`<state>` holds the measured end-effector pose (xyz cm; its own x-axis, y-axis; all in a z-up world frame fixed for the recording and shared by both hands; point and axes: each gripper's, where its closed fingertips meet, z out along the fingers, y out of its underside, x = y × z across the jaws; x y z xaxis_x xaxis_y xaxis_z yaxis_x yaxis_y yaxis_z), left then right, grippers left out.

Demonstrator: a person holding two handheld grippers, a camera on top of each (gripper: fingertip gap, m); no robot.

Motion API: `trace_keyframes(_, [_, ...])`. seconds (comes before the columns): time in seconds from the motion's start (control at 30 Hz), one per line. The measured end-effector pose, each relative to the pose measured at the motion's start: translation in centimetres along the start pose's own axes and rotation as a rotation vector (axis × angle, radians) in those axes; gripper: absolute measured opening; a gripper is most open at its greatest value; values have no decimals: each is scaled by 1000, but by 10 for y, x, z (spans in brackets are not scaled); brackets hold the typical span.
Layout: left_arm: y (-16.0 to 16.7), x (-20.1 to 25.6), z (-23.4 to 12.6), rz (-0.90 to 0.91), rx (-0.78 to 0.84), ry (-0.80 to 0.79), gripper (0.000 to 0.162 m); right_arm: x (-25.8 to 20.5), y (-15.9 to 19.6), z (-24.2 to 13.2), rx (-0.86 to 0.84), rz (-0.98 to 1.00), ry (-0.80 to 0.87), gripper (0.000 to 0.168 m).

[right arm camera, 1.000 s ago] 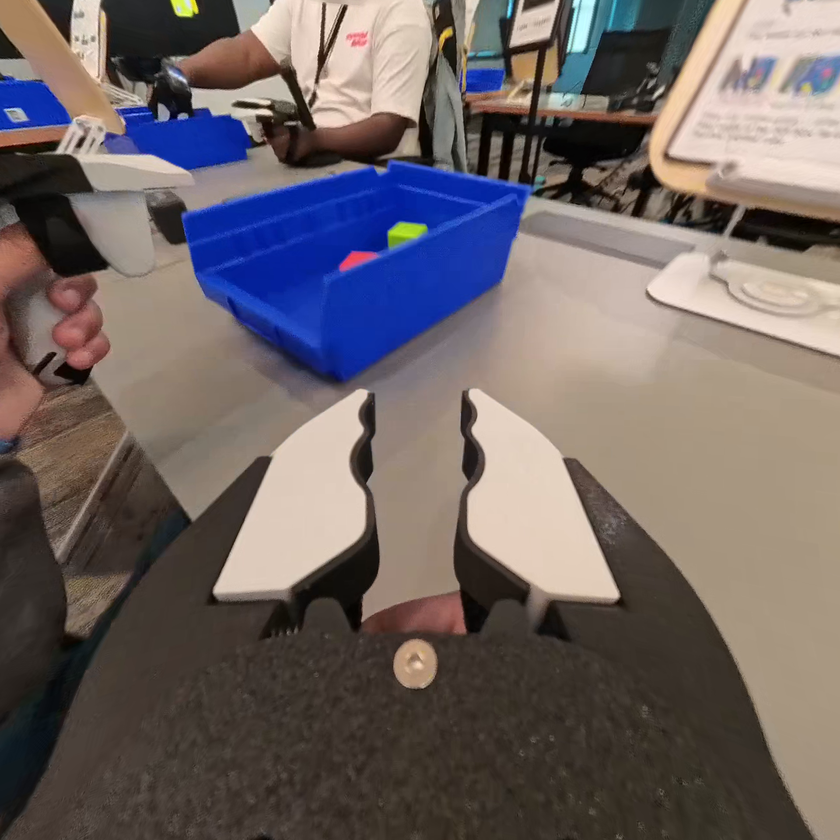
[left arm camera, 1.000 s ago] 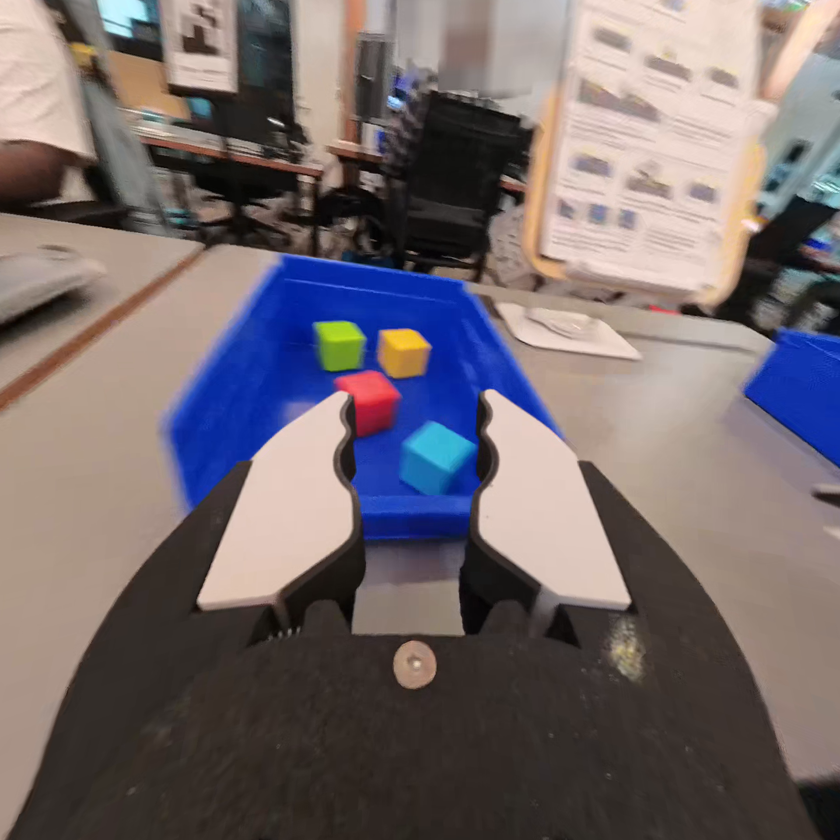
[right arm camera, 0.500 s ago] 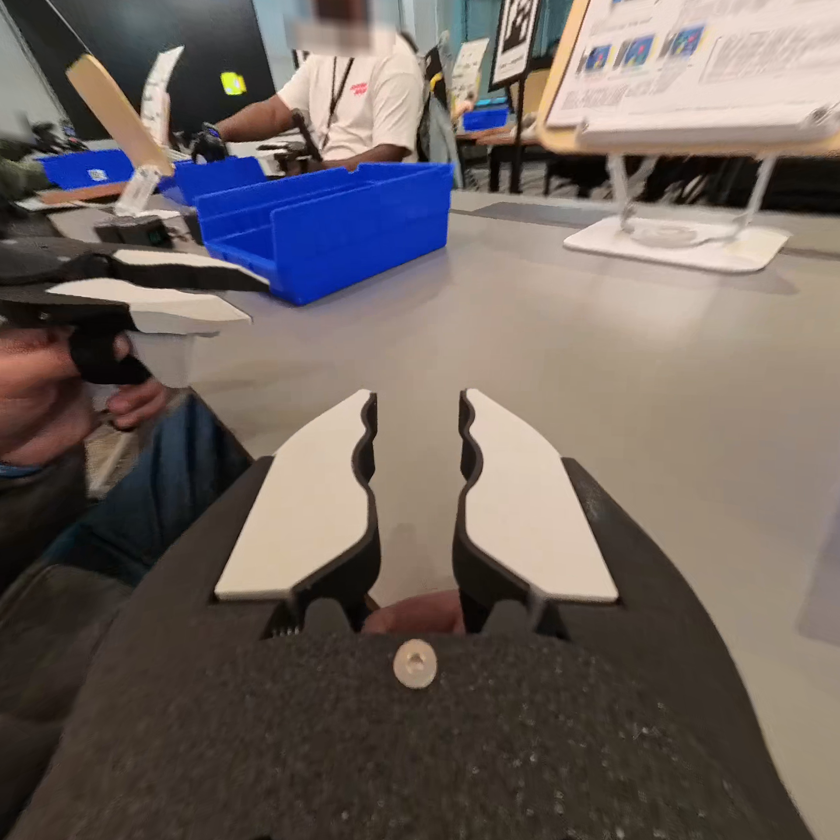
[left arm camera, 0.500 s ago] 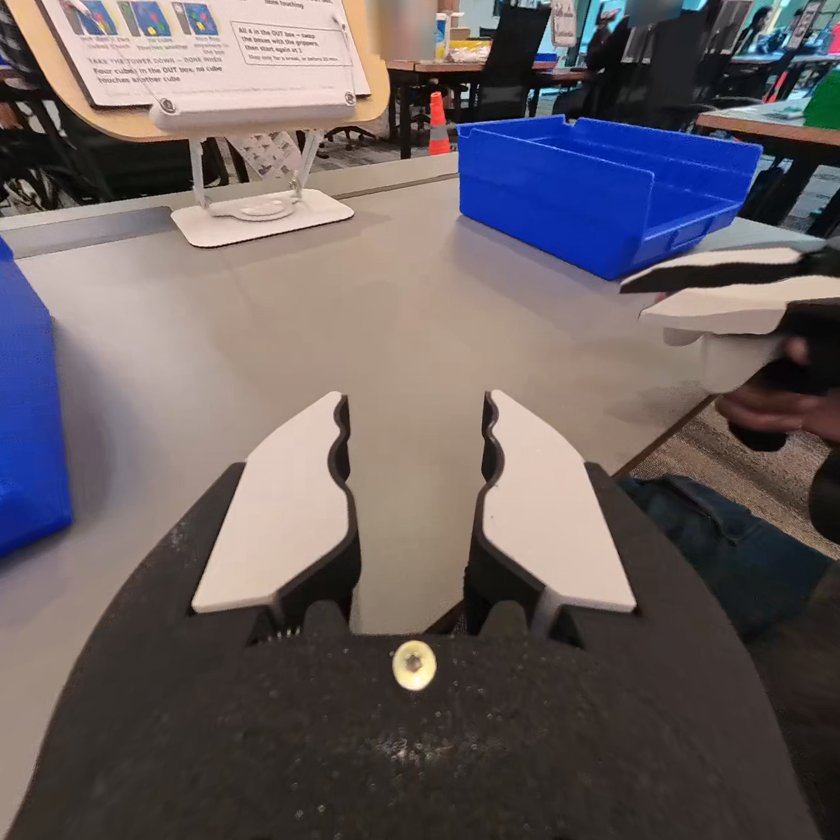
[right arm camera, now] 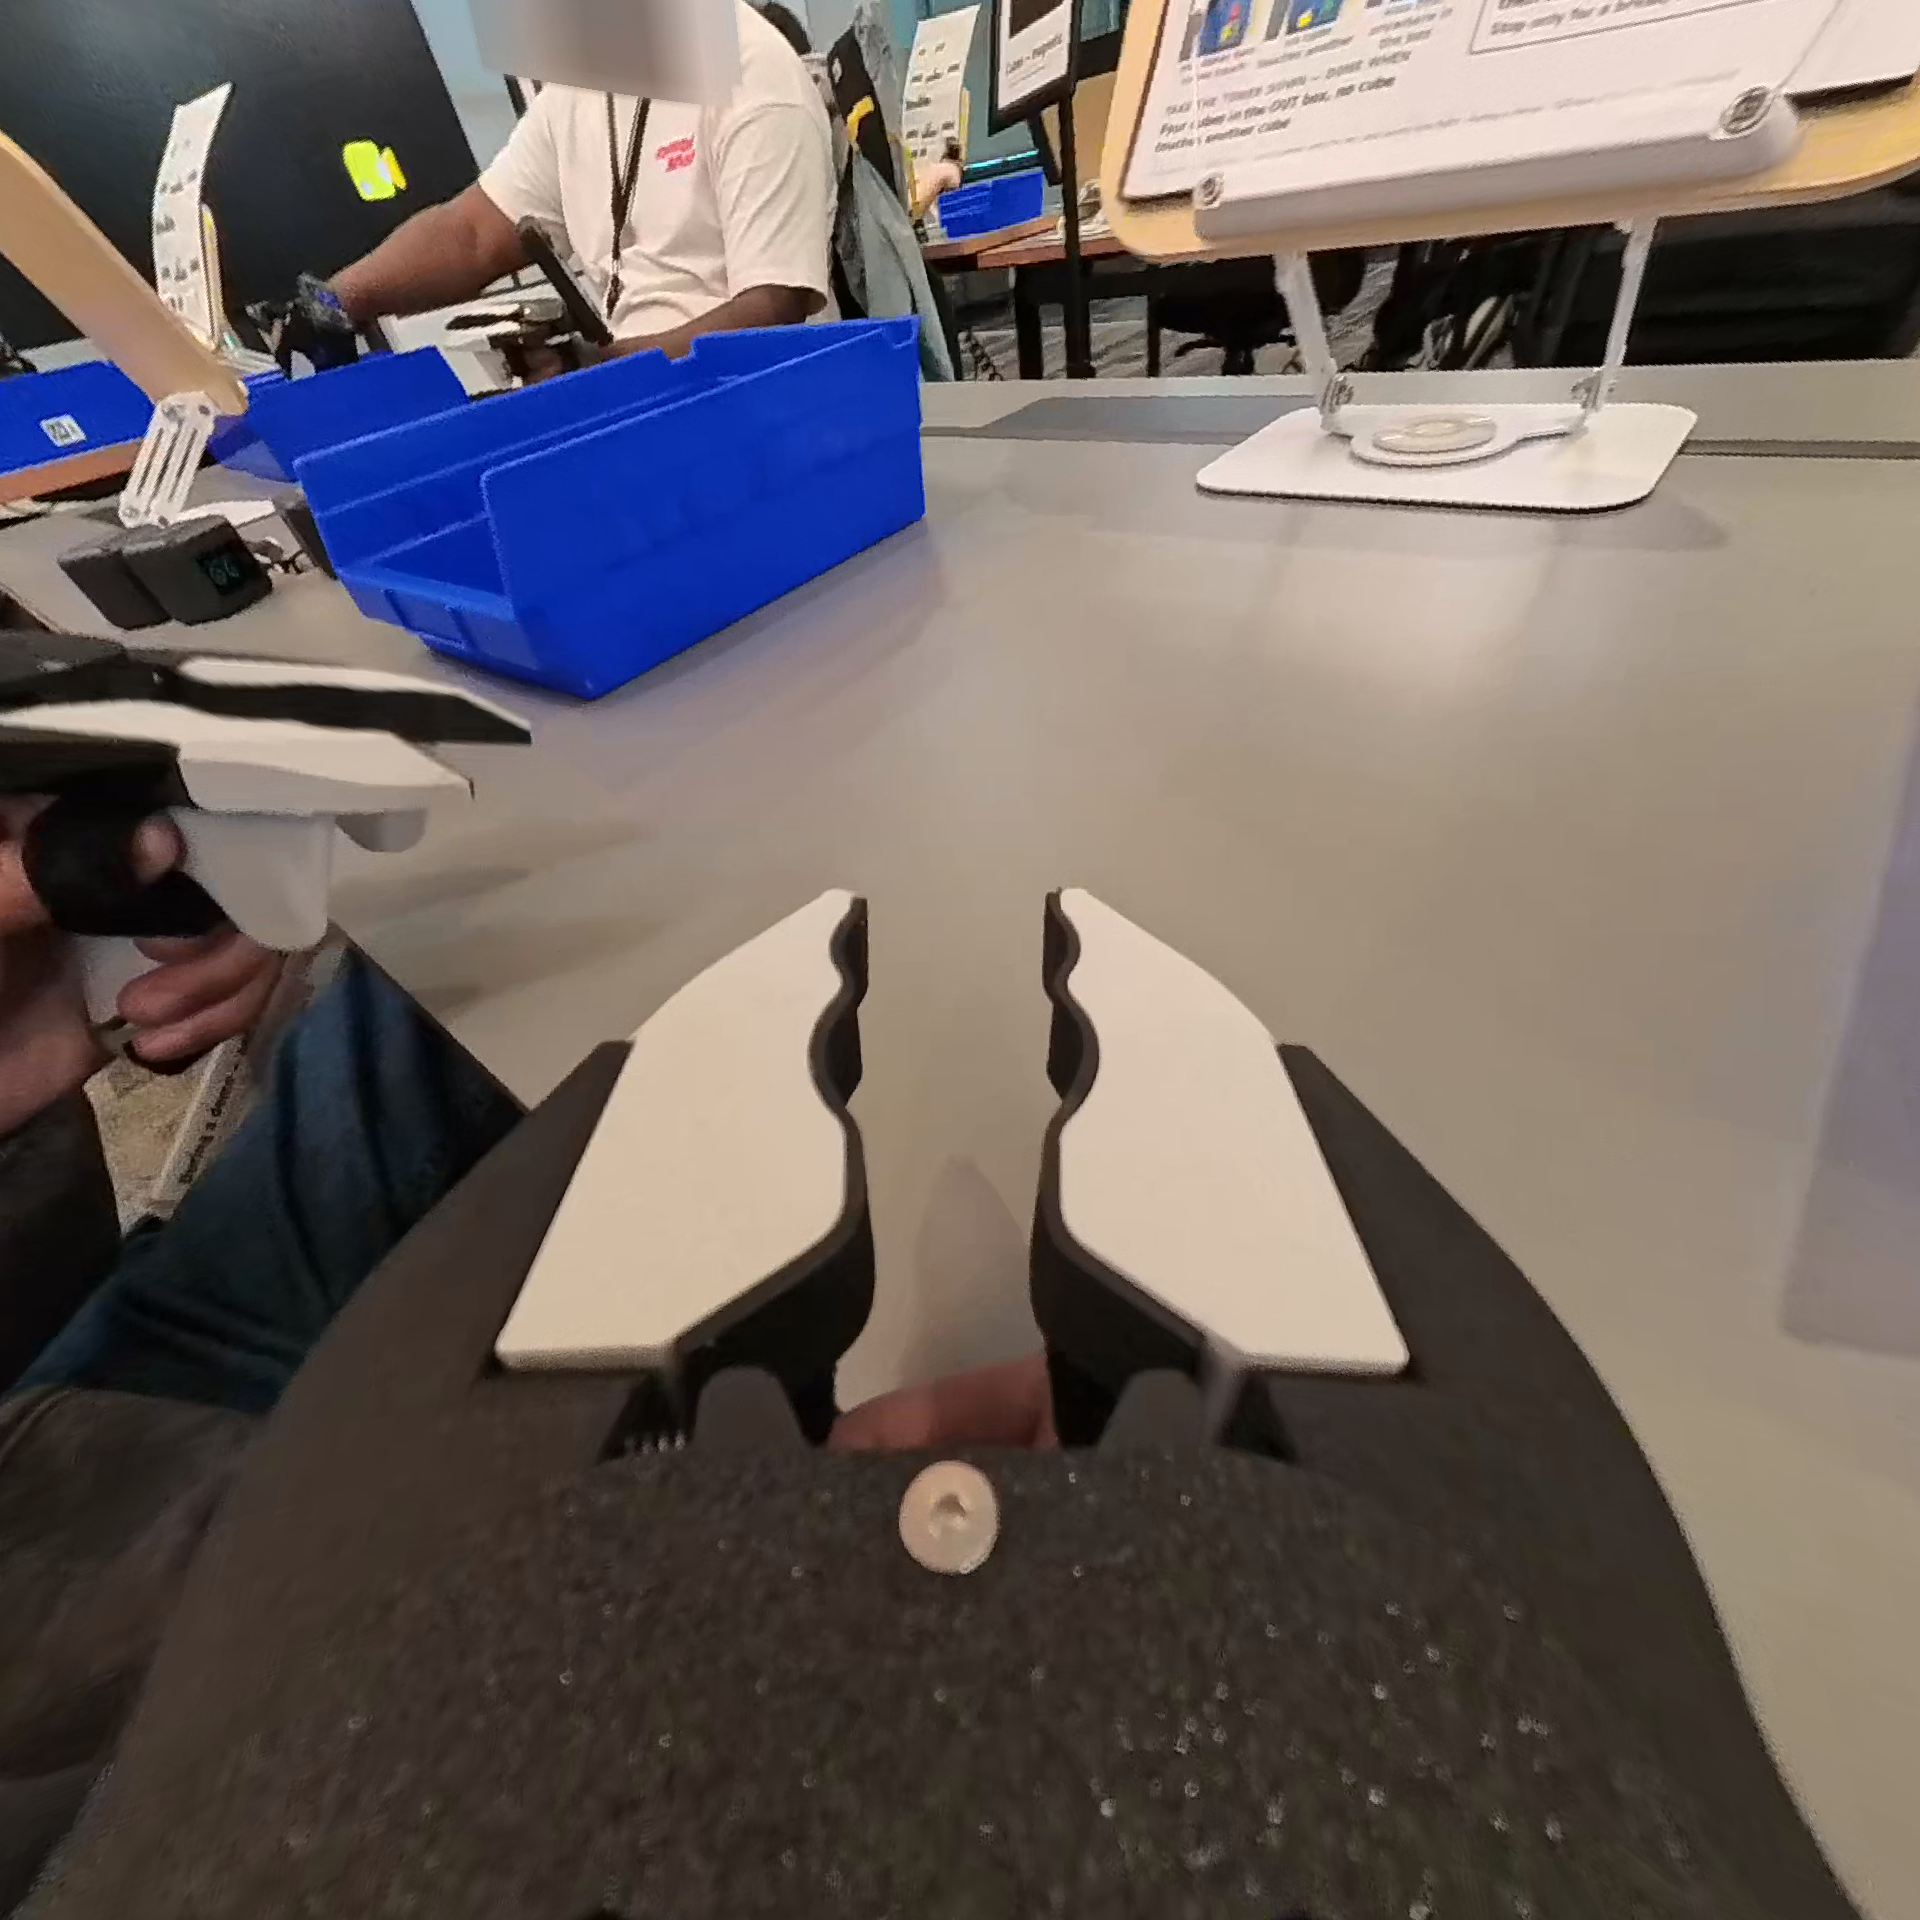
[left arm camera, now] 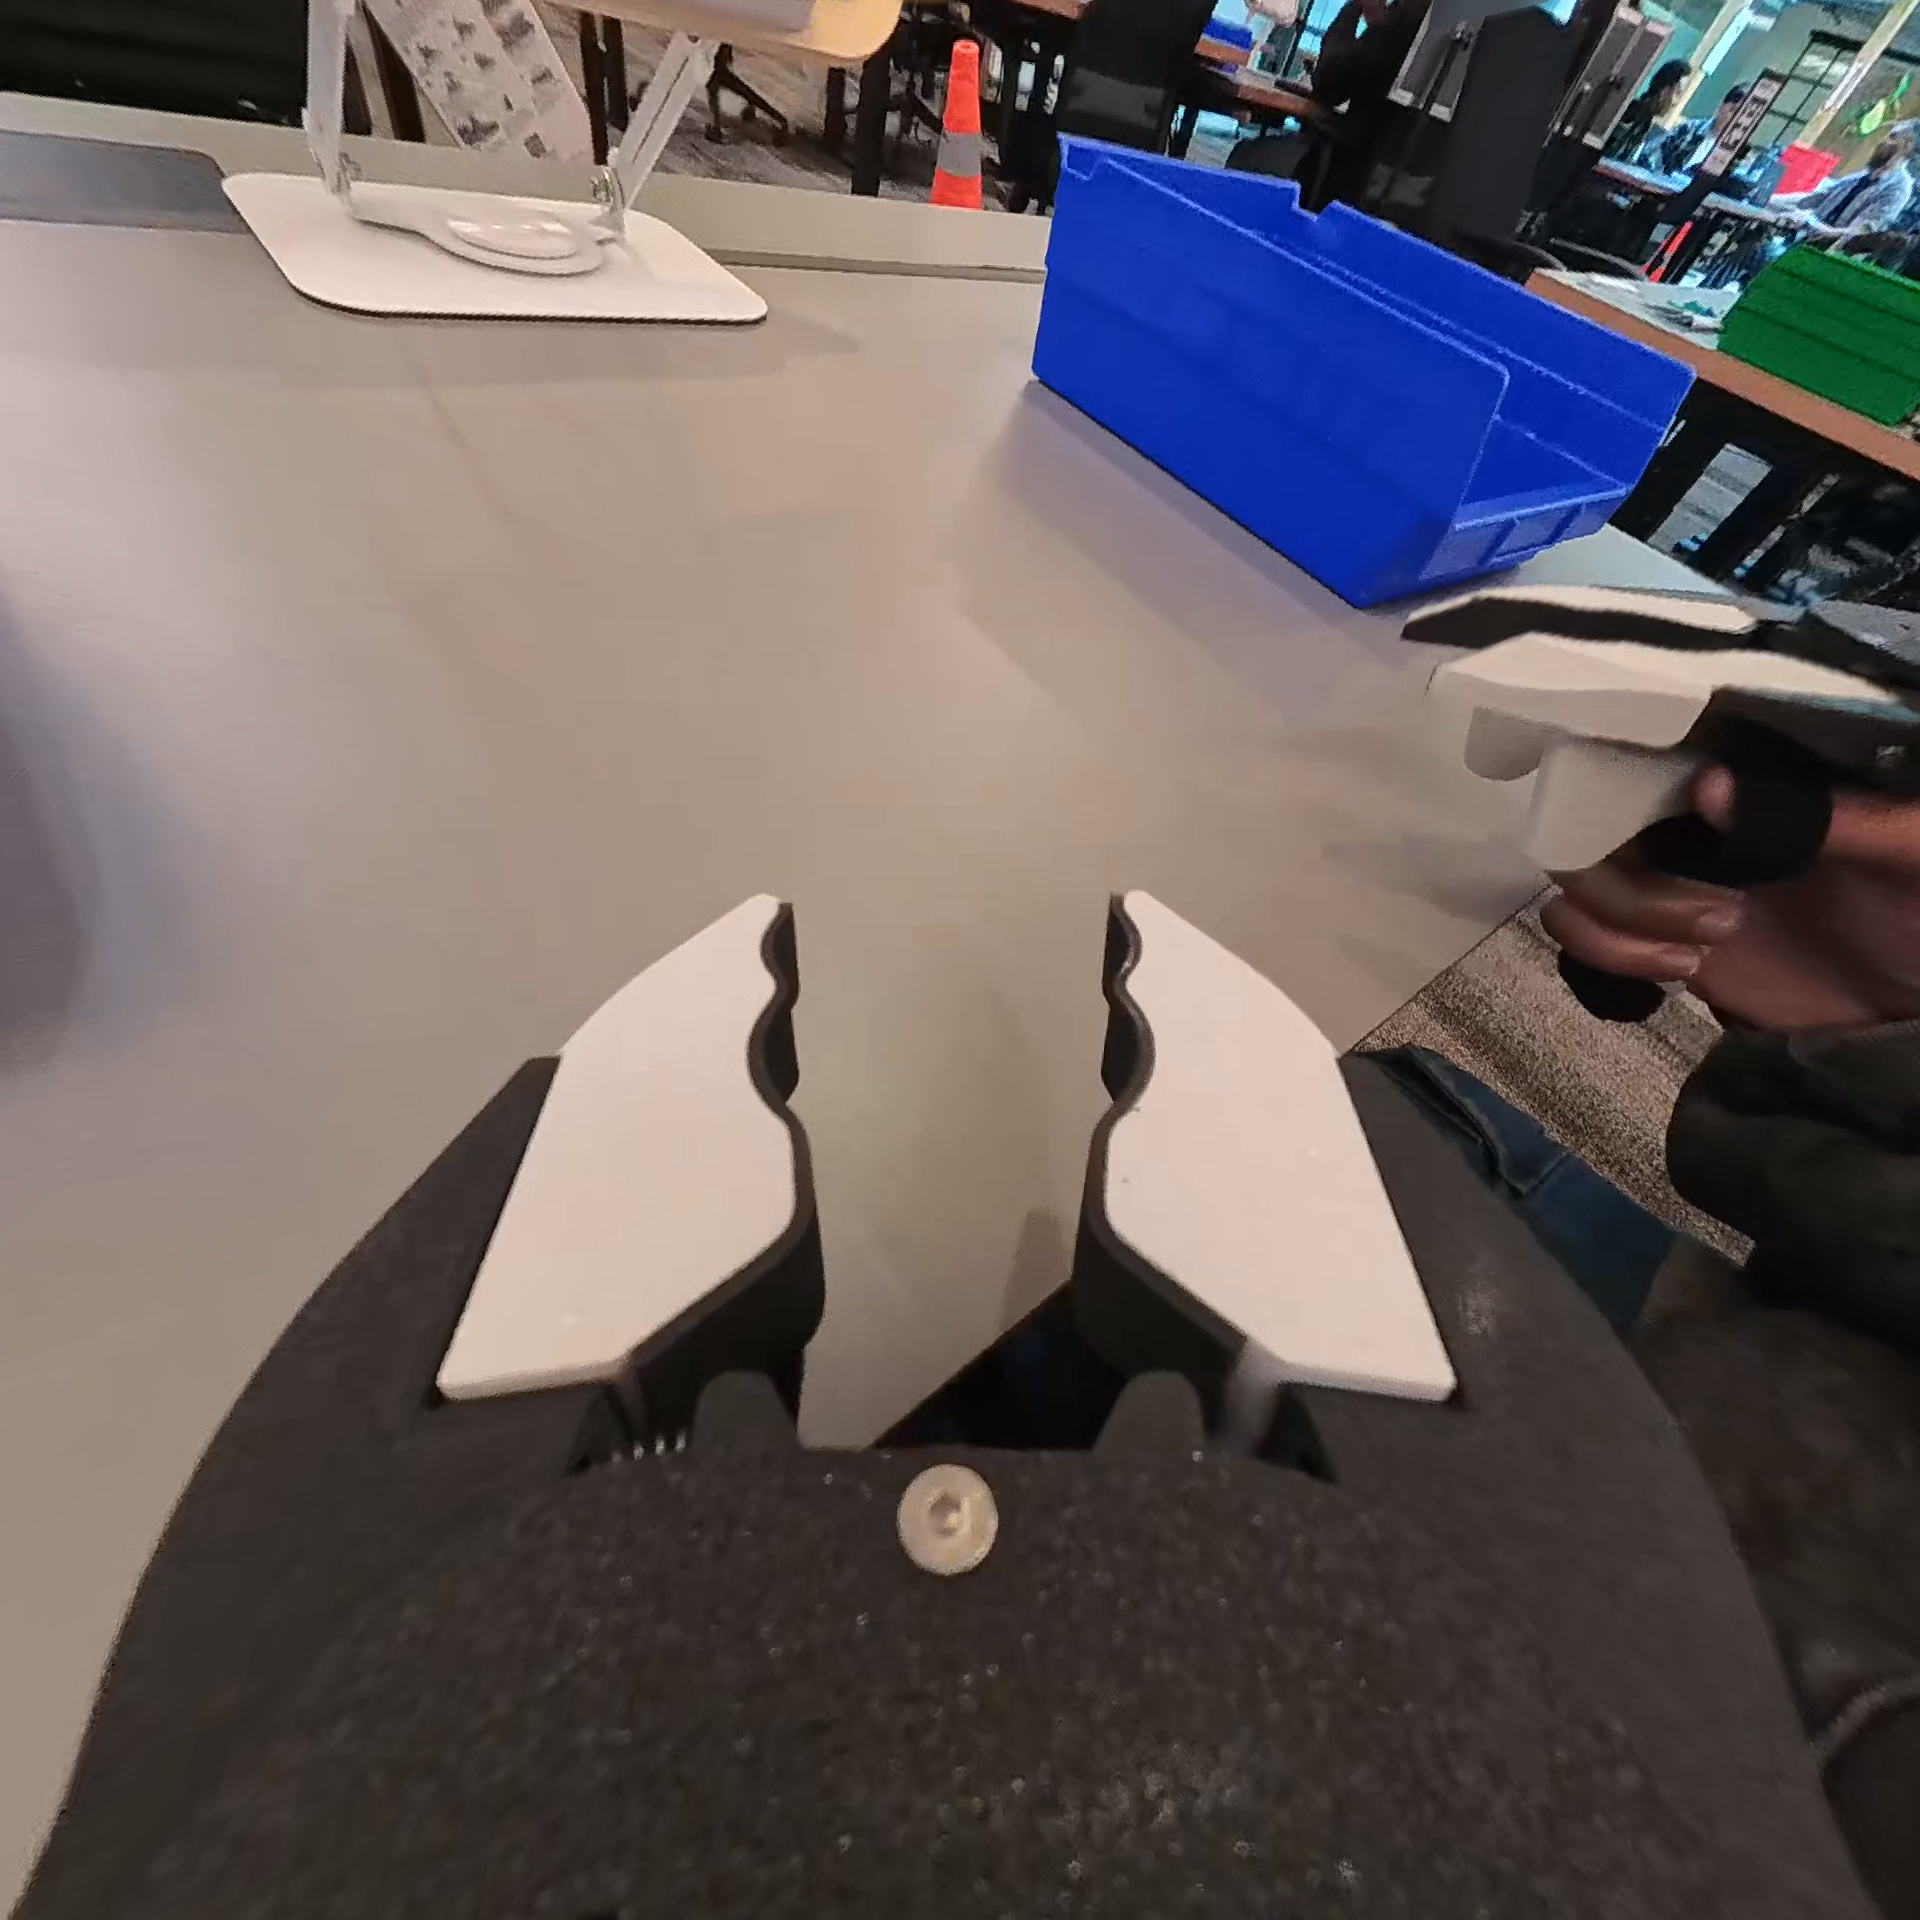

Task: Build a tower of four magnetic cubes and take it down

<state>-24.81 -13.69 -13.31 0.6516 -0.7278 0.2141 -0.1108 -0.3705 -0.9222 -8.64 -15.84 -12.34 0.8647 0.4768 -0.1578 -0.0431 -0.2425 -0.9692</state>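
No cubes show in either view. My left gripper (left arm camera: 948,914) is open and empty, low over the bare grey table (left arm camera: 727,623) near its front edge. My right gripper (right arm camera: 954,904) is open with a narrower gap and empty, also over the table. Each shows side-on in the other's view: the right gripper (left arm camera: 1579,665) at the right edge, the left gripper (right arm camera: 312,727) at the left edge. One blue bin (right arm camera: 644,499) stands at the left of the table; its walls hide its inside. A second blue bin (left arm camera: 1351,343) stands at the right.
A white sign stand (right arm camera: 1455,457) with an instruction board sits at the back of the table, also in the left wrist view (left arm camera: 488,249). Black devices (right arm camera: 166,571) lie beside the left bin. A person in a white shirt (right arm camera: 675,208) sits behind. An orange cone (left arm camera: 961,125) stands beyond.
The left wrist view has swung right, away from the bin with the four cubes to the table's middle and the right bin. The right wrist view has turned right too. Both grippers stay open.
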Motion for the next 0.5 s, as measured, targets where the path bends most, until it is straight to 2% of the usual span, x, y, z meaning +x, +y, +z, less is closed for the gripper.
trace_keyframes(0.5, [1,-7,-1,31,-14,-40,56,5,-1,-2,7,25,12,26])
